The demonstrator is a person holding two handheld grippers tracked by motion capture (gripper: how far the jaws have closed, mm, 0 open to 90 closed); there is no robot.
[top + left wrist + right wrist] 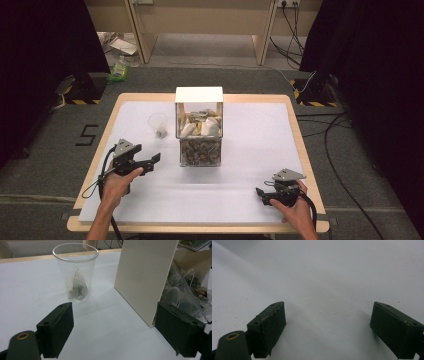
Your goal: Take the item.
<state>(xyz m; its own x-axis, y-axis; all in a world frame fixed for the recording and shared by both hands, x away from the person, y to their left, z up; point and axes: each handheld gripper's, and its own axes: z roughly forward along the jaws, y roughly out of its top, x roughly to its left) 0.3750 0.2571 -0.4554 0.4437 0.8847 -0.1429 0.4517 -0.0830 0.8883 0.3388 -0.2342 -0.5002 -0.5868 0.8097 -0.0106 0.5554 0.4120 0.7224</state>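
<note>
Centrally on the white-covered table (250, 150) stands a two-level dispenser box (199, 127) with a white top and clear front, and everything else is placed from it. Its upper level holds pale sachets, its lower level darker ones; in the left gripper view its cream side panel (145, 277) rises upright with loose tea bags behind a clear sloping wall to the panel's right.

Just to the left of the box stands a clear plastic cup (158, 125), upright, close to the box but not touching it. Inside it one pyramid tea bag (77, 287) rests on the bottom, its tip leaning against the cup wall.

The left gripper (150, 161) is held in front of the box and to its left, aimed toward the gap between cup and box. Its jaws are spread wide with nothing between them; in its own view the cup sits ahead of the left jaw and the box panel ahead of the right one.

The right gripper (261, 192) sits well in front of the box and to its right, near the table's front edge, low over bare white surface. Its jaws are likewise spread wide and hold nothing.
</note>
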